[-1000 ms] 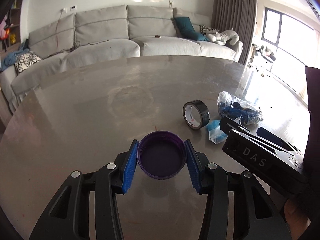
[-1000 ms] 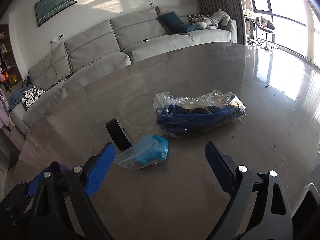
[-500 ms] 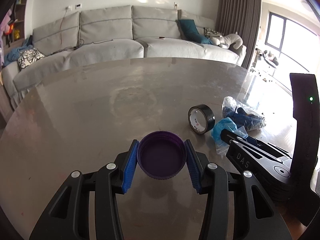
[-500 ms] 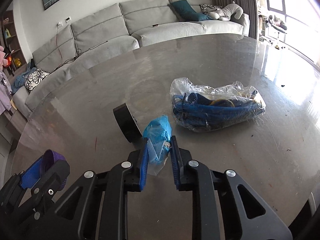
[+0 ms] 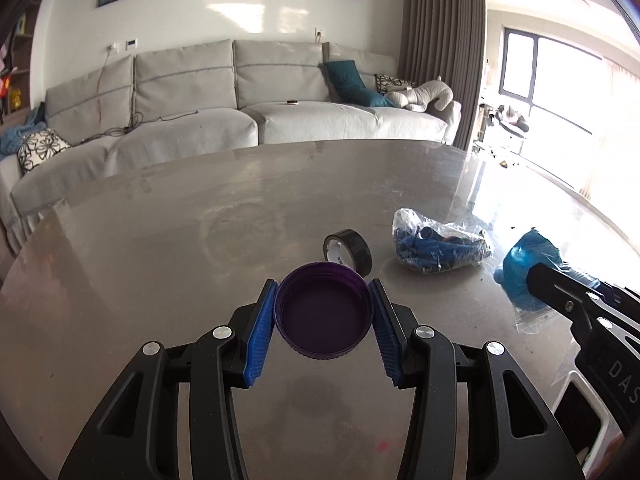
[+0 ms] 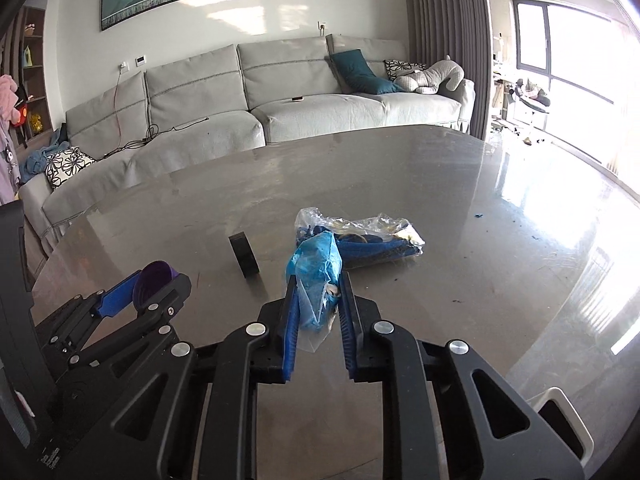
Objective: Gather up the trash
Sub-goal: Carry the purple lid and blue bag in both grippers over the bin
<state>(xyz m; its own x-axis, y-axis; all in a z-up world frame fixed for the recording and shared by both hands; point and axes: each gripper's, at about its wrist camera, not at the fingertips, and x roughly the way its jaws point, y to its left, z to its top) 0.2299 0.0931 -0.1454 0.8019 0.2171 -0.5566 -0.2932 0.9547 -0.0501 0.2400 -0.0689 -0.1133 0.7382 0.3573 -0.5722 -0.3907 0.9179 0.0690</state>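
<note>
My left gripper is shut on a round purple cap and holds it, hollow side up, above the grey table. In the right wrist view the same cap shows at the lower left. My right gripper is shut on a crumpled blue plastic bag, which hangs clear of the table between the blue pads. From the left wrist view the blue bag appears at the right edge, in front of the right gripper's black frame.
A black tape roll stands on edge mid-table. Just right of it lies a clear bag of blue items. Small dark crumbs dot the table's right side. A white rimmed object shows at the lower right. A grey sofa stands behind.
The right gripper went from wide open to shut on the blue bag and lifted it off the table. The left gripper rose a little, still holding the purple cap.
</note>
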